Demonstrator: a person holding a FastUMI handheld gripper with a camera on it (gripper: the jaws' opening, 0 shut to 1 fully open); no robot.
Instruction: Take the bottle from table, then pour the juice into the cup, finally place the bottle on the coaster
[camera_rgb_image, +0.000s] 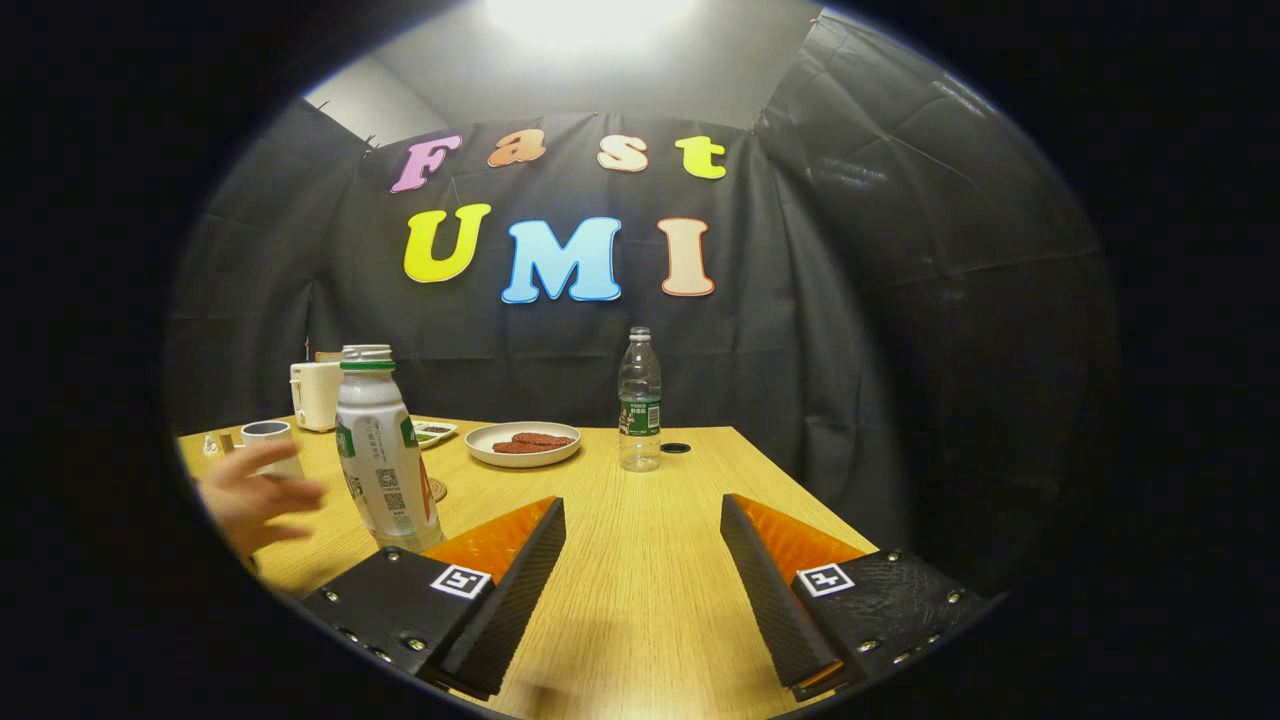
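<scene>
Gripper view, catalogue running near to far.

Claw (642, 540): lower middle of the frame, fingers standing spread wide apart, gripping nothing; bare desk (640, 620) is showing between them.

Juice bottle (384, 455): lower left of the frame, standing upright on the desk just ahead of and outside the left finger, not between the fingers. White body, green ring under a pale cap that is looking closed. Its opaque wall is hiding the fill level.

Hand (258, 498): far lower left, open, hovering just beside the bottle; whether it is touching cannot be told.

Coaster (437, 490): small round disc peeking out behind the bottle, mostly hidden.

Cup (270, 440): behind the hand, left of the bottle; contents cannot be told.

Plate (523, 443): middle of the frame, holding dark red-brown pieces of food.

Small dish (433, 432): left of the plate, holding something dark and greenish.

Clear water bottle (639, 400): centre, upright, beyond the fingers, looking nearly empty.

Toaster-like white appliance (316, 395): far left rear.

Risks, judged: the claw is pointing at the water bottle, so it could be closing on the wrong one. Swinging left, the left finger could be knocking the tall juice bottle over. The hand is crowding the approach. The cap, if on, would be blocking any pour.
</scene>
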